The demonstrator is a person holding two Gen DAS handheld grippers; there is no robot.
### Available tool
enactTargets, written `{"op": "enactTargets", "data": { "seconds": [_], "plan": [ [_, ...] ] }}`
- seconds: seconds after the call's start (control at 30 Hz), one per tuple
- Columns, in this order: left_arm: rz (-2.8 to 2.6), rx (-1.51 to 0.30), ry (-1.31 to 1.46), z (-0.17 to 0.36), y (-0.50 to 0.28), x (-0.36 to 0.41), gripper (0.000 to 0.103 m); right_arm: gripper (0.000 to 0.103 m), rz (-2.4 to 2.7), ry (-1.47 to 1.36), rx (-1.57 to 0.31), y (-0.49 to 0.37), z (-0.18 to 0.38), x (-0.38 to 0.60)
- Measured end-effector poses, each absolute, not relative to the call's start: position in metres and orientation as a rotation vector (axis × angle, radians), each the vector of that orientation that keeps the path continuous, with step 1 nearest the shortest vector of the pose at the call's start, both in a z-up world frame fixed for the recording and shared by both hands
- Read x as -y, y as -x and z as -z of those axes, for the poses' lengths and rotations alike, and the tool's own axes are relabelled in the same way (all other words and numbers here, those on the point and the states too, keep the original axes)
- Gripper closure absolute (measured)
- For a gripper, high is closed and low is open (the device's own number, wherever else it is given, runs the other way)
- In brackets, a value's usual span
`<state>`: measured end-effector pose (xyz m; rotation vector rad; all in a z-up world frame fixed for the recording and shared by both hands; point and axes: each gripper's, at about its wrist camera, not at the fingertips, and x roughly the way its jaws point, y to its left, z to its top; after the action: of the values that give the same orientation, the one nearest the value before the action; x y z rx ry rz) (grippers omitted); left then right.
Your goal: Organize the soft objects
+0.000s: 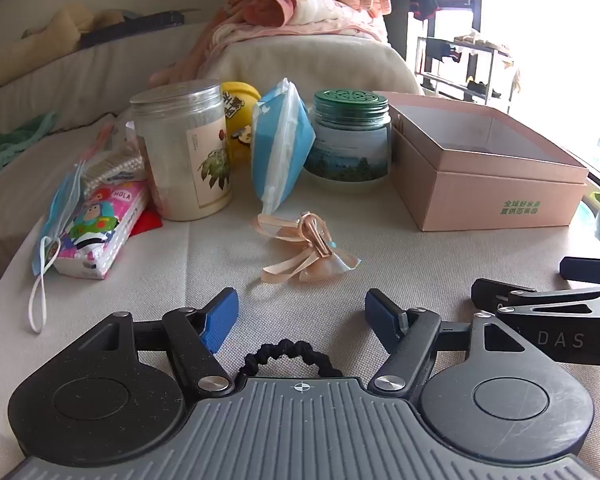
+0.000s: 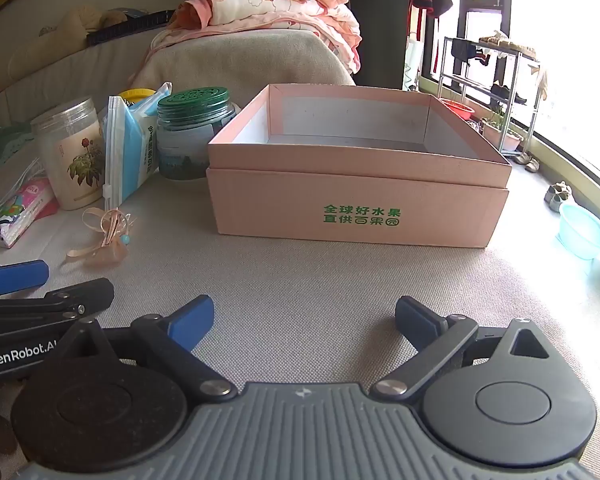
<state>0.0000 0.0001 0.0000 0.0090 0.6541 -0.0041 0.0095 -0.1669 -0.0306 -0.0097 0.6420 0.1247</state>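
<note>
Two handheld grippers hover low over a beige fabric-covered surface point(image 2: 300, 280) strewn with household odds and ends. In the left wrist view, the left gripper point(image 1: 301, 318) fills the bottom of the frame with its blue-padded jaws spread wide and gripping nothing; a black scrunchie point(image 1: 290, 354) lies on the cloth between the fingers, just in front of the gripper body and partly hidden by it. Just above it at frame centre lies a peach ribbon bow point(image 1: 306, 246), and behind that a blue zip bag of white contents point(image 1: 280, 140) stands upright between a clear plastic jar with a flower label point(image 1: 184, 148) and a green-lidded jar point(image 1: 350, 136). At the left edge, a blue face mask point(image 1: 58, 216) drapes against a cartoon-printed tissue pack point(image 1: 102, 232).

The open pink cardboard box point(image 2: 360, 196), printed with green Chinese characters, sits at centre frame in the right wrist view and at the right in the left view; only its shadowed inner walls show. The right gripper point(image 2: 305, 320) occupies the bottom of its own frame, jaws likewise spread and holding nothing, aimed at the box front. A pink patterned blanket point(image 2: 268, 4) is heaped on a cushion in the upper background.
</note>
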Motion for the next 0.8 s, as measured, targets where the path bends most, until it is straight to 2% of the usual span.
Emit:
{"op": "enactTargets", "data": {
  "seconds": [0.8],
  "plan": [
    [0.002, -0.655, -0.013, 0.0, 0.0001, 0.0001, 0.027, 0.005, -0.124, 0.011, -0.641, -0.0095, 0.0308, 0.1672]
  ]
}}
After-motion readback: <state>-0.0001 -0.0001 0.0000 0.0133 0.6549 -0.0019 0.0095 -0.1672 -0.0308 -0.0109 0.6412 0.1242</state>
